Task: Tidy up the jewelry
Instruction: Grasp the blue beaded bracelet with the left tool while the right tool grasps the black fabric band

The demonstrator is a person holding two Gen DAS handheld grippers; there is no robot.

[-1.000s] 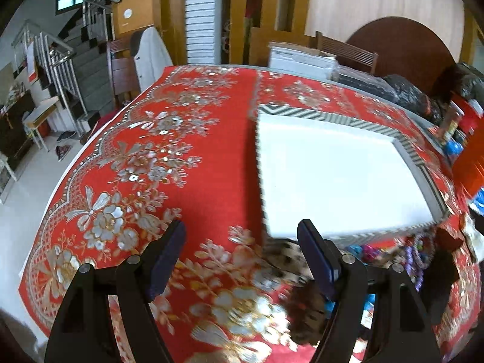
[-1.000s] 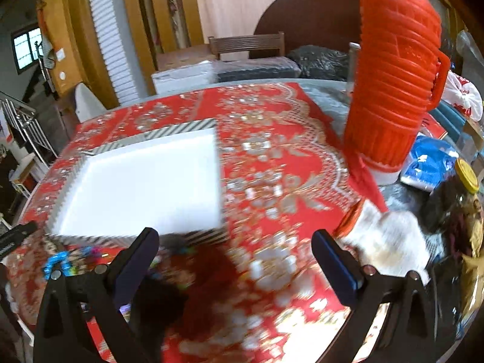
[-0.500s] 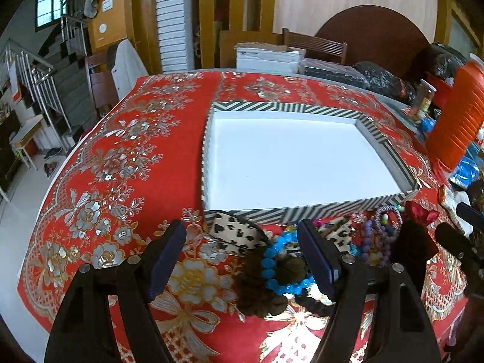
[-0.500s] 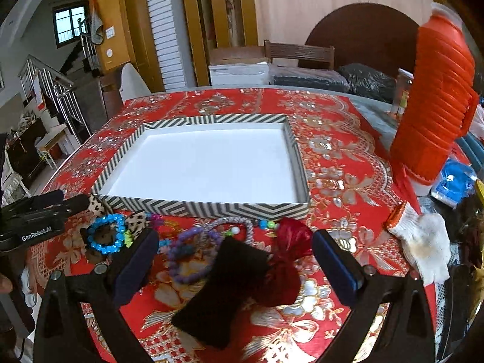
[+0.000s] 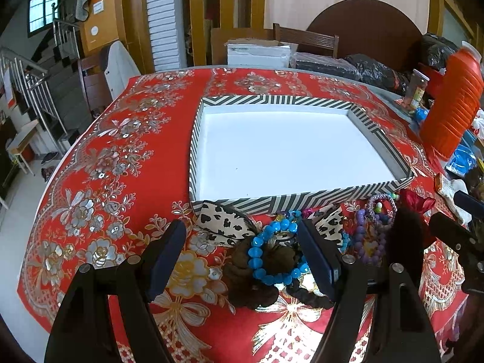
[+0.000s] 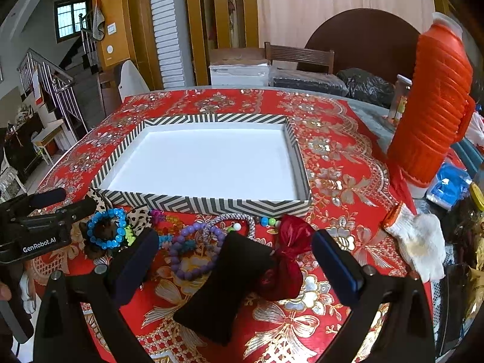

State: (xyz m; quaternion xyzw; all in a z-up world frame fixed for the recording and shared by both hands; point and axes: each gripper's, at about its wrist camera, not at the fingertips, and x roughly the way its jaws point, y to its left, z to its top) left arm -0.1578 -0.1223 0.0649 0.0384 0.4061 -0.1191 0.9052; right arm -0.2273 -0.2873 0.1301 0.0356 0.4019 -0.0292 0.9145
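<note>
A shallow white tray with a black-and-white striped rim [image 5: 302, 202] [image 6: 211, 204] lies on the red floral tablecloth. A jumble of jewelry lies before its near wall: a blue bead bracelet [image 5: 273, 254] [image 6: 106, 231] on a brown scrunchie [image 5: 251, 287], leopard-print bows [image 5: 224, 220], a purple bead bracelet [image 6: 189, 251], a black velvet bow [image 6: 225, 284] and a red bow [image 6: 287, 257]. My left gripper [image 5: 242, 260] is open, above the blue bracelet. My right gripper [image 6: 236, 266] is open, above the black and red bows.
A tall orange thermos [image 6: 432, 106] stands at the right, with a white glove [image 6: 417, 242], blue packets [image 6: 450, 184] and a jar [image 6: 399, 103] near it. Chairs, boxes and black bags stand behind the table. The left of the table drops off toward a staircase.
Both views have swung from blurred side angles to face the tray and jewelry squarely. Both grippers stay open and empty.
</note>
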